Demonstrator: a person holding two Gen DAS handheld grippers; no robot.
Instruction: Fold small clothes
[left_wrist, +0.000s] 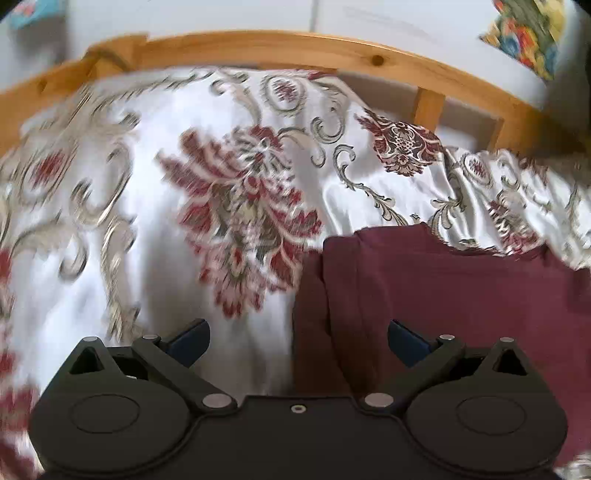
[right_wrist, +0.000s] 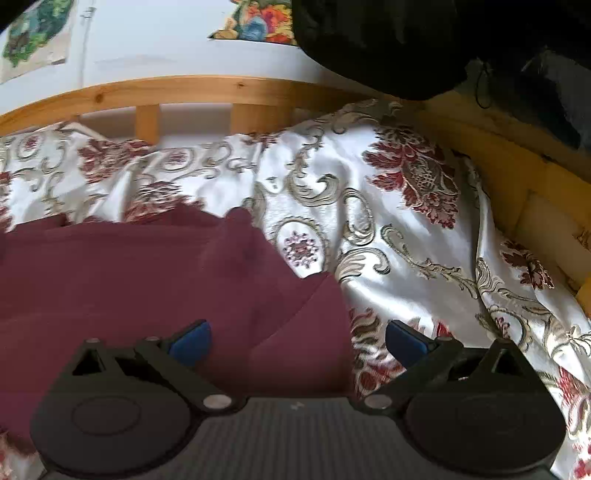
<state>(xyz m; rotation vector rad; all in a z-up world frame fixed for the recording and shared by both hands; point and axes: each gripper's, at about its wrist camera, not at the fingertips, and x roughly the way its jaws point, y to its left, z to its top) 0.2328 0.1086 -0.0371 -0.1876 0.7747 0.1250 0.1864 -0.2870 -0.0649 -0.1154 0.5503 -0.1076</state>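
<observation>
maroon garment (left_wrist: 424, 295) lies under both angled-down grippers, left (left_wrist: 298, 341) and right (right_wrist: 298, 341), fingers wide, empty.

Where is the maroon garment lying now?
The maroon garment lies on the floral bedspread, lower right in the left wrist view and lower left in the right wrist view, before the wooden rail.

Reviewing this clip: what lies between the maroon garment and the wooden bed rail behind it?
Only the floral bedspread, rumpled, lies between the maroon garment and the wooden bed rail. Both wrist views show this.
</observation>
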